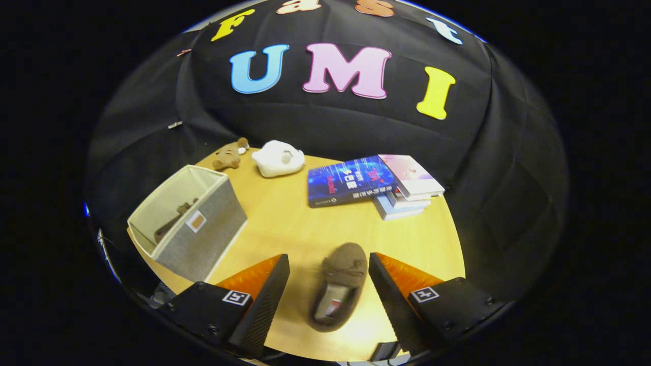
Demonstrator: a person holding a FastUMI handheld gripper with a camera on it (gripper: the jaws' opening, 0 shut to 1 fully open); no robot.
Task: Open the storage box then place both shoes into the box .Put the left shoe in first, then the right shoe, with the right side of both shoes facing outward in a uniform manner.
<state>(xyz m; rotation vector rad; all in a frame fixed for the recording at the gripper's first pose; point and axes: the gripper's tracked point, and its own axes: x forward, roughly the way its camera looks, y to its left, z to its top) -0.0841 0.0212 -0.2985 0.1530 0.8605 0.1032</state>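
The table point(285, 223) carries a grey box point(196, 223), open at the top and lying to the left beyond the fingers, with a dark shape already inside, probably one shoe. The risk, I think, is that the fingers close too far toward the heel, so the slipper tips or turns and its right side faces wrongly in the box. The gripper point(329, 292) has its fingers wide apart, and the brown slipper point(339, 290) lies between them, touching neither, toe pointing away.

Fuzzy brown fabric slipper point(339, 284) sits on a smooth, matt light-wood table point(285, 223). Off to its left, a grey woven-cloth storage box point(196, 231); beyond it, glossy-covered paper books point(374, 185).
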